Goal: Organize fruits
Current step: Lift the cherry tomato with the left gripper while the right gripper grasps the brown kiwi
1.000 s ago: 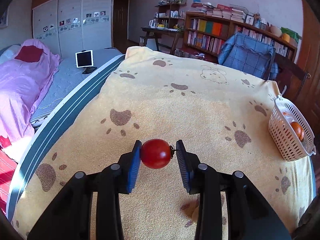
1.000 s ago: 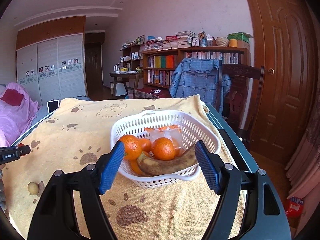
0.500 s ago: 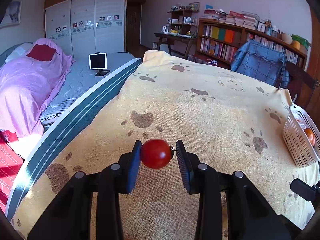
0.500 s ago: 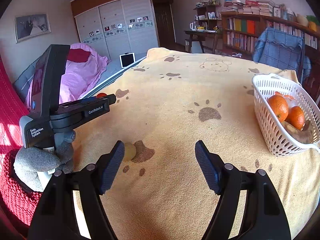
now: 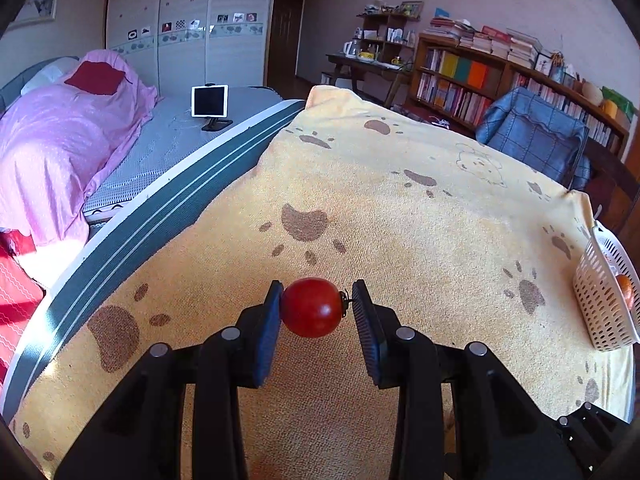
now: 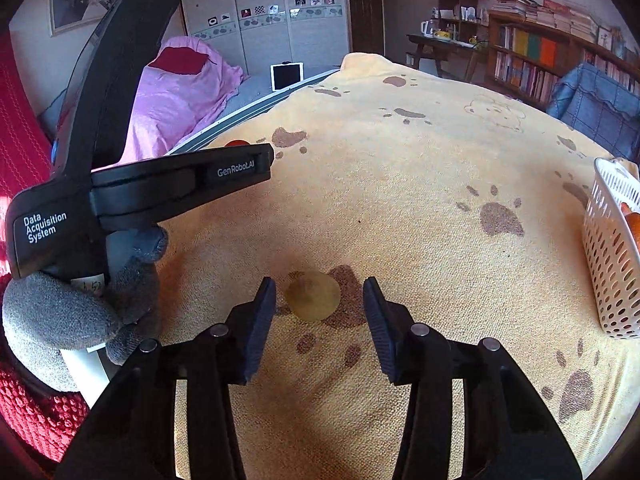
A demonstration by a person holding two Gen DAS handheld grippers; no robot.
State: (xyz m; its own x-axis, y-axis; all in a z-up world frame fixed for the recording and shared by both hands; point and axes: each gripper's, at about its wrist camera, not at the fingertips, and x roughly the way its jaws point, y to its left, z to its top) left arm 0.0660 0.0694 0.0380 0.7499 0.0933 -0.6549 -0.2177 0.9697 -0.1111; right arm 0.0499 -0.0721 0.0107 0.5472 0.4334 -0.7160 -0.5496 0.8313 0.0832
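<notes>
My left gripper is shut on a red cherry tomato, held above the yellow paw-print blanket. In the right wrist view the same gripper reaches in from the left, the tomato just showing behind it. My right gripper points down at a small yellow-brown round fruit lying on the blanket. Its jaws are closing with the fruit between them, and a gap shows on both sides. The white basket with oranges stands at the right.
A grey-gloved hand holds the left gripper's handle. The basket stands near the blanket's right edge. A bed with a pink cover and a tablet lies to the left; bookshelves and a chair stand behind.
My right gripper swung left from the basket and sank over the small round fruit, and its jaws narrowed. The left gripper kept hold of the tomato and shifted slightly.
</notes>
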